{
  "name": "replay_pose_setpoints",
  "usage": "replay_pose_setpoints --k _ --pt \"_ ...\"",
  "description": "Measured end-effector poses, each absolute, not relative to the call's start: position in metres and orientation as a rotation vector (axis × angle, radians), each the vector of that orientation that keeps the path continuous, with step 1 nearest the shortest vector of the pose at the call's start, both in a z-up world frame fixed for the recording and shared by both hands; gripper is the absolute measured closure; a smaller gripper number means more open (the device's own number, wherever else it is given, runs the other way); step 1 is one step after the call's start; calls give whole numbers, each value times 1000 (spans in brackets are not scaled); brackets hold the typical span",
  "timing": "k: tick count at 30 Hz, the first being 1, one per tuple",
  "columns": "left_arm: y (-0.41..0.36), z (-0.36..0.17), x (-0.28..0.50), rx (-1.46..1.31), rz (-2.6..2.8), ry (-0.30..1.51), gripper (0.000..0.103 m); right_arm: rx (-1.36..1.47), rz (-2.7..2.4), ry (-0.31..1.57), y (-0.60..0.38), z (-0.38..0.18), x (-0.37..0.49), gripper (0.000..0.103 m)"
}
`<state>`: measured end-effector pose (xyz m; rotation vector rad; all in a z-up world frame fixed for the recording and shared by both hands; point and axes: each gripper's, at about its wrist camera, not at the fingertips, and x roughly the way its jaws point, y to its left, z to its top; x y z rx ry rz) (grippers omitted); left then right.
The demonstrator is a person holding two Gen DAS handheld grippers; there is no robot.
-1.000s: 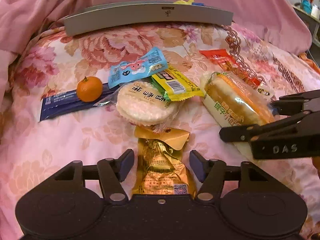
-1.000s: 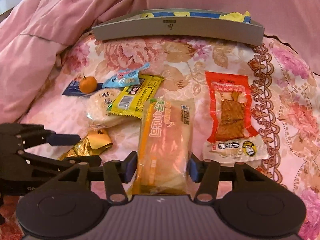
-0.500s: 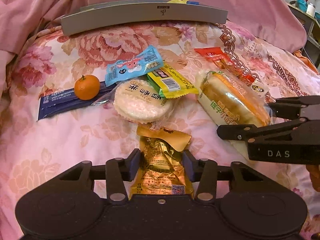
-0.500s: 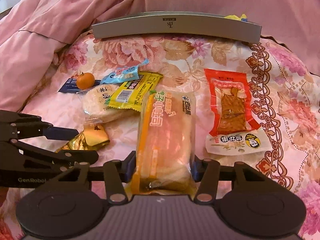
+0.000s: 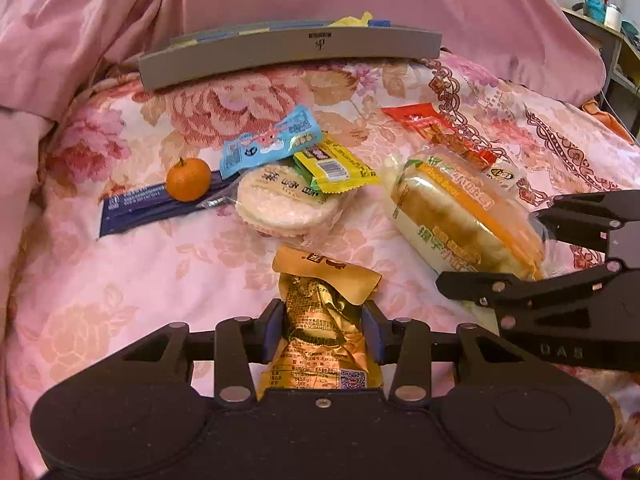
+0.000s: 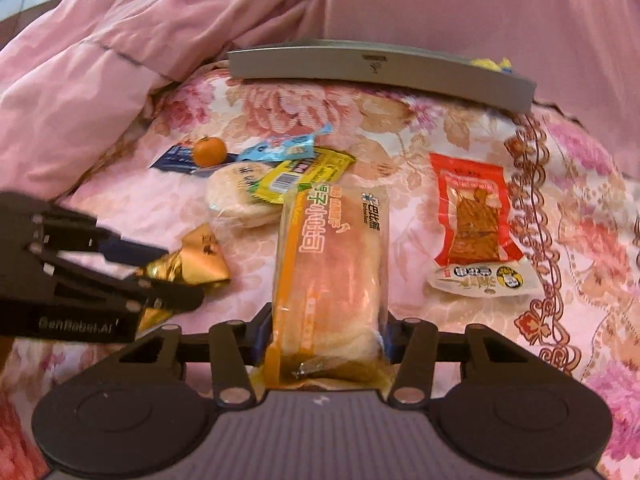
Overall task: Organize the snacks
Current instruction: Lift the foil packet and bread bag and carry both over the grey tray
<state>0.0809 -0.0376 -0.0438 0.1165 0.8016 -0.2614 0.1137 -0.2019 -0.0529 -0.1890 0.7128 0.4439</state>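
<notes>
Landmark for these notes: the grey tray [image 5: 292, 54] at the far edge of the floral bedspread [image 5: 120, 280].

Left gripper [image 5: 325, 330]: jaws closing, pads already pressed on both sides of the gold foil snack [image 5: 324, 320], which lies on the near side of the spread, well short of the tray. Right gripper [image 6: 326, 340]: jaws drawn in against the near end of the long bread packet [image 6: 332, 264]; the packet points away towards the tray.

We judge the step to be lifting both packets and carrying them to the tray.

- Foil crinkles and slips; we want the squeeze finished before any lift.
- We hold the bread only by its near end, so the far end will likely sag; we lift gently and keep it level.
- On the way to the tray lie the round rice cracker [image 5: 286, 204], the yellow packet [image 5: 336, 166] and the blue packet [image 5: 270, 142]; we go over them, not through.
- The red packet [image 6: 474, 216] sits right of the bread, clear of it.
- The two grippers are near each other; we keep them apart.
</notes>
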Motion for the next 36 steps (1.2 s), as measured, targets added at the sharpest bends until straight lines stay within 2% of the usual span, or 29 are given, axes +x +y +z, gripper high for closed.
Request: replay_pose_setpoints --k 7,19,36 --pt "-39 -36 73 136 -248 738 59 -266 466 643 -194 -50 98 50" --pt "-28 -9 86 63 -198 693 59 -222 440 584 -202 -37 101 50" --pt "-20 42 141 75 -143 584 59 -164 418 529 -214 2 136 50"
